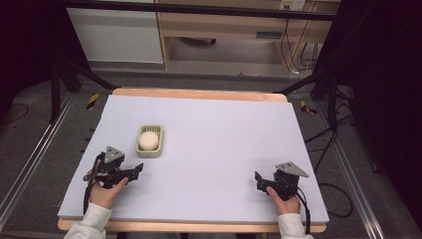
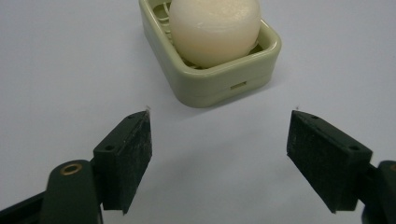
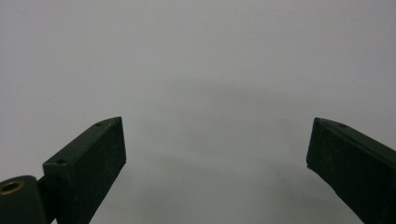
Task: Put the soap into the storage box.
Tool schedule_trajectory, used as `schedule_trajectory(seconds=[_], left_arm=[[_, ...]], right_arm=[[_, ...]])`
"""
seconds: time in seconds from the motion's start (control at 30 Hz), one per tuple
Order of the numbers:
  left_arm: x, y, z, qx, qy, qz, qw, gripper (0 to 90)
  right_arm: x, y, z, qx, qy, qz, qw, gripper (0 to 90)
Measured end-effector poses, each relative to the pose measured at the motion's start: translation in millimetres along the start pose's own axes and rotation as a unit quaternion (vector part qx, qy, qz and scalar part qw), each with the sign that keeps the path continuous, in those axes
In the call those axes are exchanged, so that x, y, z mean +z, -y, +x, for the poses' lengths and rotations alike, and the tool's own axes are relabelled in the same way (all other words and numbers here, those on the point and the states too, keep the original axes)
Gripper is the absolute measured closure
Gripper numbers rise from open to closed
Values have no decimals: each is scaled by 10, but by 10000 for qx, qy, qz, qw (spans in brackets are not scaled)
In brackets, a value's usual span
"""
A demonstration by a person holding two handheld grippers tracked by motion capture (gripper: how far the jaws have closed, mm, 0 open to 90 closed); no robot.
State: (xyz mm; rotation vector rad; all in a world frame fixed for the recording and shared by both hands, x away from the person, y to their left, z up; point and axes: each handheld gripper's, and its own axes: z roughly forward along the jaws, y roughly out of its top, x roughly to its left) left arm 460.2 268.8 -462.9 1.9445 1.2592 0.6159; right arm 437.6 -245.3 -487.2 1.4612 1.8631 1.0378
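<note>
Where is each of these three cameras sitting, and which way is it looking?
High view: above the person's side, looking forward and down at the table; forearms, left gripper, right gripper.
Left gripper view: rides that gripper, facing the soap in its dish.
Right gripper view: open jaws, bare mat.
Shared: soap, dish.

A pale green soap dish (image 1: 150, 141) is seen lying flat on the lavender table mat (image 1: 214, 149), left of the mat's middle, its long sides running away from the near edge. It is rectangular with rounded corners and a slotted floor. A round, cream-white soap bar (image 1: 149, 140) is held inside it, rising above the rim (image 2: 219, 70).
</note>
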Motion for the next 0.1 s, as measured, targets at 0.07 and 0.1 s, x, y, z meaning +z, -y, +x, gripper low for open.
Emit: schedule_trajectory(seconds=[0.07,0.1], left_arm=[[1,25,21,-15,-22,9,10000,223],[-1,36,32,-40,-30,14,10000,224]], right_arm=[[1,-1,-1,4,-6,18,10000,51],[3,-1,0,-1,-4,19,10000,51]])
